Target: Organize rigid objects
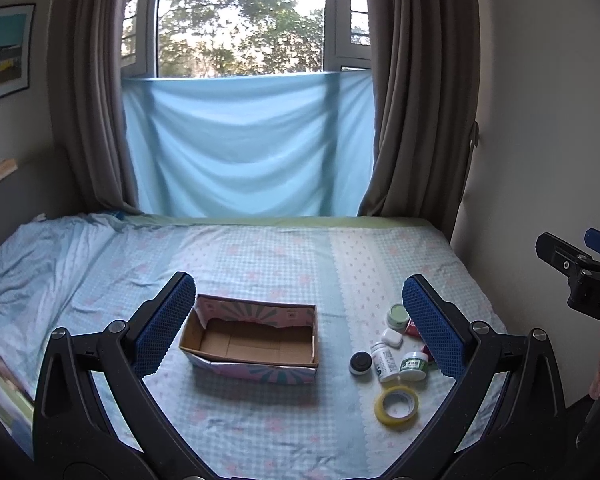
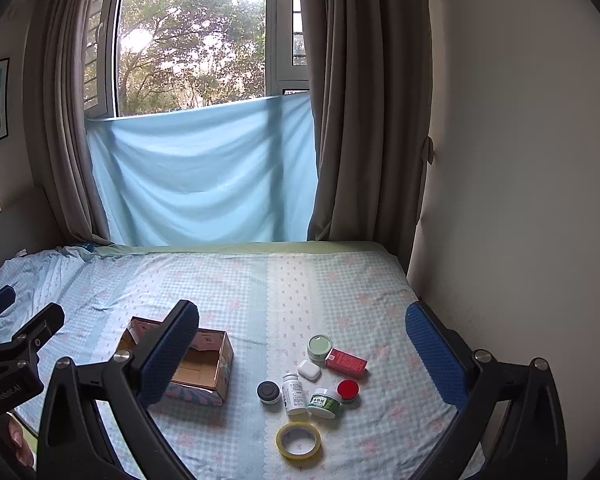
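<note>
Both hand-held grippers are held above the near edge of the bed (image 2: 260,280), nothing gripped. The left hand-held gripper (image 1: 300,320) is spread wide, with the cardboard box (image 1: 252,340) framed between its fingers. The right hand-held gripper (image 2: 300,344) is likewise spread wide, with the cluster of small items framed between its fingers.

Nearest in the right wrist view, the yellow tape roll (image 2: 298,440) is laid flat. Just behind it the white pill bottle (image 2: 294,394) is seen, touching or nearly touching the green-label jar (image 2: 323,402). The black-lid jar (image 2: 269,392) is set to the left, the red-lid jar (image 2: 347,390) to the right. Further back the white earbud case (image 2: 309,370), the red carton (image 2: 346,362) and the pale-green-lid jar (image 2: 319,347) are packed close together.

The box is open, looks empty, and is well apart from the cluster, to its left.

Judgement: no item has been boxed yet; a first pick is pending. An outer item, tape roll or black-lid jar, is best taken first, so neighbours are not knocked. The soft sheet is likely to give under load, so the fingers should be lowered straight down and closed across the item's width. The box may be steadied by the left gripper if it is nudged.
</note>
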`<state>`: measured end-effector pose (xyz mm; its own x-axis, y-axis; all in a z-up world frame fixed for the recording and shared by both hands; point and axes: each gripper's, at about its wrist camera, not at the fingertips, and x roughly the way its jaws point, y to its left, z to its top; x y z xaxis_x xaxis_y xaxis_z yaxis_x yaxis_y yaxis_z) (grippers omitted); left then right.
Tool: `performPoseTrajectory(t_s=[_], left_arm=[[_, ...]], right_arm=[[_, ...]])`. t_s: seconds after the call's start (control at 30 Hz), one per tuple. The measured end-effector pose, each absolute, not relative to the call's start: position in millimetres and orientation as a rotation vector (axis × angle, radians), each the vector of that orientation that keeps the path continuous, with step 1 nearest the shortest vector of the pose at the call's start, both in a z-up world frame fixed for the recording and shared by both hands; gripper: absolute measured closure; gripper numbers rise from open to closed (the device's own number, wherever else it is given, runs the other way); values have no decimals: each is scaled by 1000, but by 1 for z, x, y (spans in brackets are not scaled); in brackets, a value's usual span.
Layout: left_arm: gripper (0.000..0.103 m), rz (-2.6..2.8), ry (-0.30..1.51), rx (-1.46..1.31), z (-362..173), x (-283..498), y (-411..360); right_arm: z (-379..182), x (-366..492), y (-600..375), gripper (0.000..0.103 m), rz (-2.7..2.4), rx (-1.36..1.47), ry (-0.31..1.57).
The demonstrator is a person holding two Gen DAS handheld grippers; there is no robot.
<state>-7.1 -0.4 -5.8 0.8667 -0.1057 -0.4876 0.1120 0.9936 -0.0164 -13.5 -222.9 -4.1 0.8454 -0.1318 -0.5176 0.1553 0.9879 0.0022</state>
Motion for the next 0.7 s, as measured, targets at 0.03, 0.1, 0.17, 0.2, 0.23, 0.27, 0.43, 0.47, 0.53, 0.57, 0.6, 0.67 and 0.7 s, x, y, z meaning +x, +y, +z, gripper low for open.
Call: performPoseTrajectory(t_s=[0.03, 0.1, 0.17, 0.2, 0.23, 0.27, 0.43, 0.47, 0.53, 0.57, 0.6, 0.67, 0.7], left_arm=[[0, -113, 511, 13, -6, -6, 0], [0, -114, 515, 14, -6, -4, 1], [0, -116, 520, 16, -6, -3, 1], [0, -117, 524, 18, -6, -2, 2], [0, -118, 528, 19, -7, 0, 2], [0, -120, 534, 19, -7, 1, 3], [0, -139, 580, 21, -19, 11, 3], [0, -149, 590, 20, -23, 14, 3], [0, -173, 612, 20, -32, 21, 2], [0, -187, 628, 21, -38, 25, 0], [0, -202, 646, 21, -44, 30, -3], [0, -233, 676, 18, -56, 38, -10], [0, -245, 686, 18, -63, 42, -15]], right_arm=[[-4, -13, -223, 0, -151, 46, 544], [-4, -12, -221, 0, -150, 47, 548], [-3, -11, -221, 0, -149, 47, 554], [-3, -9, -221, 0, -150, 46, 557], [-3, -8, -221, 0, -151, 46, 560], [-3, -7, -220, 0, -154, 44, 563], [-11, 2, -220, 0, -171, 47, 595], [-13, 3, -222, 0, -174, 54, 603], [-18, 6, -224, 0, -188, 61, 615], [-21, 7, -225, 0, -198, 63, 623], [-24, 9, -228, 0, -209, 66, 635], [-32, 13, -235, 0, -226, 76, 663], [-37, 14, -240, 0, -228, 80, 672]])
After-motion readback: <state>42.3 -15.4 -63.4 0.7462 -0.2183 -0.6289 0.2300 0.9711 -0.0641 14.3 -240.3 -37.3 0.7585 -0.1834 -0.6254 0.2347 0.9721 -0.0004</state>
